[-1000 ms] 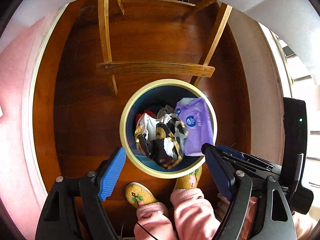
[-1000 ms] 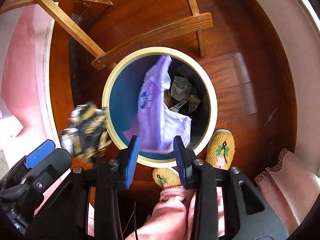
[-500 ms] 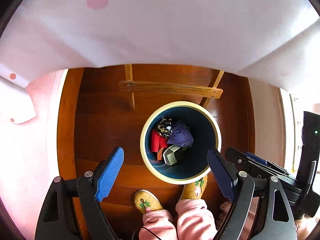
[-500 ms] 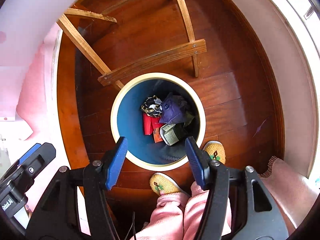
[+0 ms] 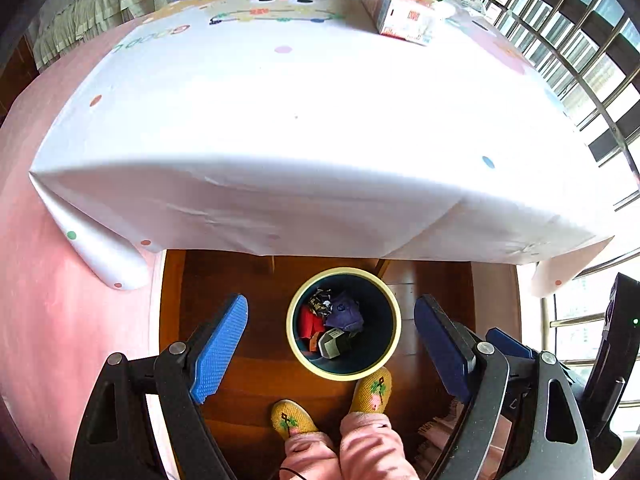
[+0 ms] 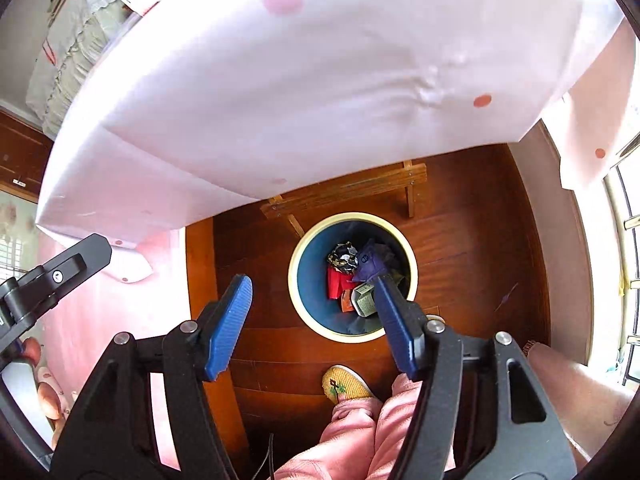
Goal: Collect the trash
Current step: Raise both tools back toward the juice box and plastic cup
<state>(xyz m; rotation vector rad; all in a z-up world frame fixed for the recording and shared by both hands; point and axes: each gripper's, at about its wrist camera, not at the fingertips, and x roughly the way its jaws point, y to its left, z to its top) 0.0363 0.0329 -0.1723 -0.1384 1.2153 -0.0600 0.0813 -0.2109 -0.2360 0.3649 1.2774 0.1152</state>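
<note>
Both grippers have risen well clear of the bin since a second ago, when the purple packet and the crumpled dark wrapper were dropping past the rim; both pieces now lie at the bottom, so this load of trash looks delivered and the next job is probably another pickup from the table. At the left, the pink drape [image 5: 48, 280] of the tablecloth hangs to the floor and closes off that side, so there is little room to swing out that way. The left gripper [image 5: 332, 344] hangs with its blue pads spread wide and nothing between them, high above the wooden floor [image 5: 248, 372]. Centre, the bin [image 5: 294, 344] stands upright just in front of the person's yellow slippers [image 5: 370, 390], holding the purple packet [image 5: 346, 314], the dark wrapper [image 5: 320, 300], a red piece and a small carton. The table's near edge [image 5: 320, 204] overhangs just behind the bin, the edge to clear on the way up. The right gripper [image 6: 316, 324] is also spread and empty. Far back right on the tabletop, a box [image 5: 400, 14] remains, with window bars [image 5: 592, 80] closing the right side.
</note>
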